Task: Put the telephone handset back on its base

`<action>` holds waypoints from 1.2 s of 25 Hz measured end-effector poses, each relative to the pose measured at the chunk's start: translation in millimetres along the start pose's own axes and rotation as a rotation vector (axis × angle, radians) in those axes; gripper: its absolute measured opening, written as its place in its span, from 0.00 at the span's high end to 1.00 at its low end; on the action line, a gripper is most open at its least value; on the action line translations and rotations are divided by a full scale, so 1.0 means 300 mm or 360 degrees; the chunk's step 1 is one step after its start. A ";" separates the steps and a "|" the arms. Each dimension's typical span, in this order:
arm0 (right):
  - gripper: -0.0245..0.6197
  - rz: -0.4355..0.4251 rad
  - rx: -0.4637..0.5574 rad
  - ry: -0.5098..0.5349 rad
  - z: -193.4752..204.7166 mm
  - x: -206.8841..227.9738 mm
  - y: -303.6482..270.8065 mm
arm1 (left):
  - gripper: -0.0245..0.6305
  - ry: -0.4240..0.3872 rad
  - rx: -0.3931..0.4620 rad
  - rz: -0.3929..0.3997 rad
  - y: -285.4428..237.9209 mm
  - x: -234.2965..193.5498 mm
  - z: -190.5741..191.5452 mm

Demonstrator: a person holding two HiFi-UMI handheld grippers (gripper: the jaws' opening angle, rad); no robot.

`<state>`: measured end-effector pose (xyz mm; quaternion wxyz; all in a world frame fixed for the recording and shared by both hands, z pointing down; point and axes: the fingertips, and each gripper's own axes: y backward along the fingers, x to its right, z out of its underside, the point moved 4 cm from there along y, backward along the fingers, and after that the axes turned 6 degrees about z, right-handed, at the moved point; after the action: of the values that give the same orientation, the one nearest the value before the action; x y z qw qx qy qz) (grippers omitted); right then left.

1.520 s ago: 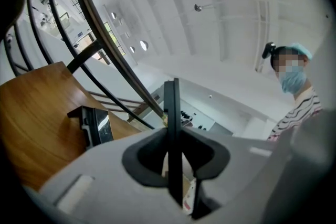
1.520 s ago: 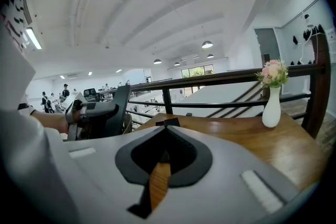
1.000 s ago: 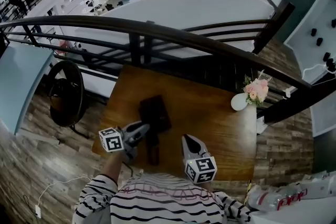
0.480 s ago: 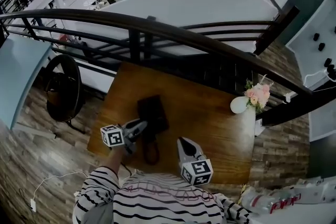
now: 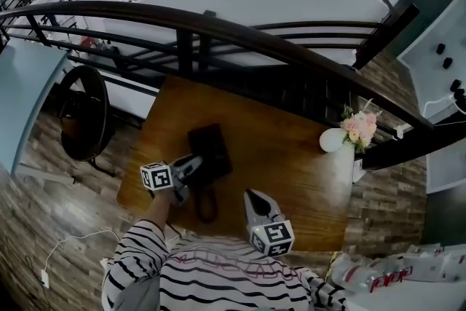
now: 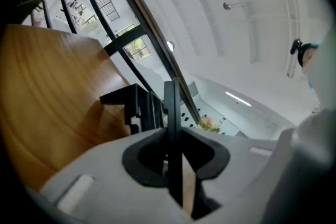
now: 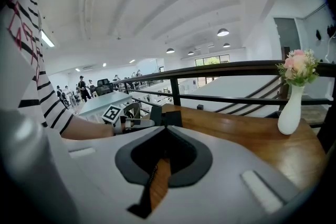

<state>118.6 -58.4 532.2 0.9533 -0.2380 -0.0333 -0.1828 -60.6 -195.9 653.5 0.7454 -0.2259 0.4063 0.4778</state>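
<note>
Since the earlier frame the left gripper (image 5: 195, 165) has sunk with the dark, arched plastic telephone handset (image 5: 206, 206). It is now just beside the dark rectangular base (image 5: 210, 149) on the brown wooden worktop (image 5: 291, 156), with the handset not yet seated. The right gripper (image 5: 253, 194) has kept its place, jaws slightly apart and empty. The left jaws clamp the handset's far end. The handset is probably light, rigid and smooth; a mid-shaft hold would resist tipping.
</note>
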 end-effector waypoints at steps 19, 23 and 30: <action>0.96 0.0015 -0.0050 -0.0028 0.025 0.072 -0.009 | 0.85 0.0173 0.0082 -0.0035 -0.038 -0.136 -0.004; 0.96 0.0007 -0.0057 -0.0029 0.031 0.072 -0.007 | 0.85 0.0186 0.0081 -0.0022 -0.041 -0.143 0.000; 0.96 0.0000 -0.0069 -0.0022 0.042 0.075 -0.007 | 0.85 0.0229 0.0072 -0.0048 -0.031 -0.167 0.014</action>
<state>139.0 -61.7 547.7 0.9477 -0.2600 -0.0359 -0.1818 -61.2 -223.4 696.6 0.7263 -0.2489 0.4662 0.4396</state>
